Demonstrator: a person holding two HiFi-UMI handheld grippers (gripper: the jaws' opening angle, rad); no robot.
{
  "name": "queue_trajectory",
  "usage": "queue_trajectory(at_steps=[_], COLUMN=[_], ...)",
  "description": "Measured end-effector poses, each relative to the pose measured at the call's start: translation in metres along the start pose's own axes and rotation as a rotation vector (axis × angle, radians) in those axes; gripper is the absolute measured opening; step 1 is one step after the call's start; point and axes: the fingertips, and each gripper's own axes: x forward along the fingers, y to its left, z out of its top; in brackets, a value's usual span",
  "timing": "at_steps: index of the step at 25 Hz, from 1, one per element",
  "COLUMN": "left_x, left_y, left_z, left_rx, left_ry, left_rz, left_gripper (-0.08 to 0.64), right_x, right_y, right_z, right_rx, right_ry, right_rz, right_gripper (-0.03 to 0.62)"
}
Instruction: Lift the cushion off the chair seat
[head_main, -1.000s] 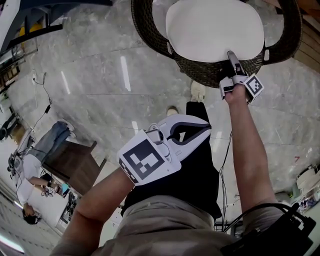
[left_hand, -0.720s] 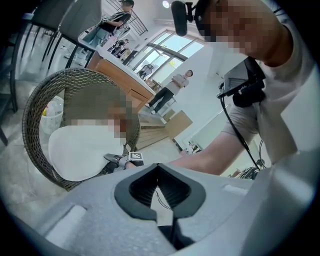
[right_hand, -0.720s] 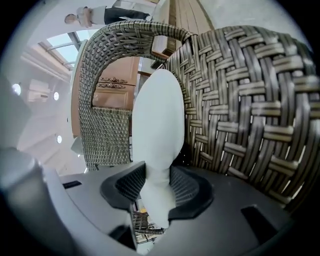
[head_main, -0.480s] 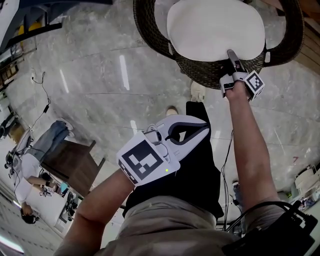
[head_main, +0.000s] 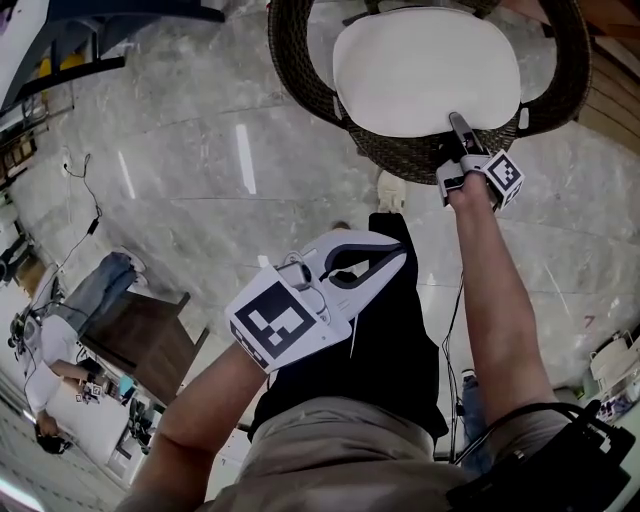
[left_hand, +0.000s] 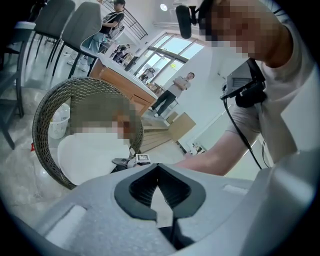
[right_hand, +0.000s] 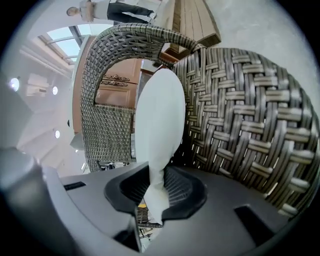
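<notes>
A white oval cushion (head_main: 425, 70) lies on the seat of a dark woven wicker chair (head_main: 400, 155). My right gripper (head_main: 457, 122) reaches to the cushion's front edge. In the right gripper view the cushion (right_hand: 160, 110) narrows to a thin fold pinched between the dark pads (right_hand: 182, 192). The jaws have just been closing with this edge between them. The right gripper (right_hand: 152, 187) is shut on it. My left gripper (head_main: 400, 256) hangs lower, over my dark trousers and apart from the chair, its tips together and nothing held. From there the cushion (left_hand: 85, 155) shows at lower left.
The chair's woven wall (right_hand: 240, 125) rises close on the right of the gripped edge. My shoes (head_main: 392, 185) stand on the marble floor just before the chair. A wooden table (head_main: 140, 335) and people are at lower left. A cable (head_main: 85, 225) trails across the floor.
The chair and cushion sit slightly lower in the head view. The right gripper stays at the cushion's front edge. The left gripper has drifted slightly to the left.
</notes>
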Motion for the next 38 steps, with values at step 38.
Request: queue_trajectory(at_steps=[38], left_x=[-0.15], left_y=[-0.136], left_z=[0.018], left_rx=[0.191], left_ry=[-0.175], left_rz=[0.008], left_gripper=[0.006], right_x=[-0.29], right_y=[0.158], right_z=[-0.075], right_rx=[-0.149], right_ry=[-0.065], right_rz=[0.18], right_gripper=[0.063])
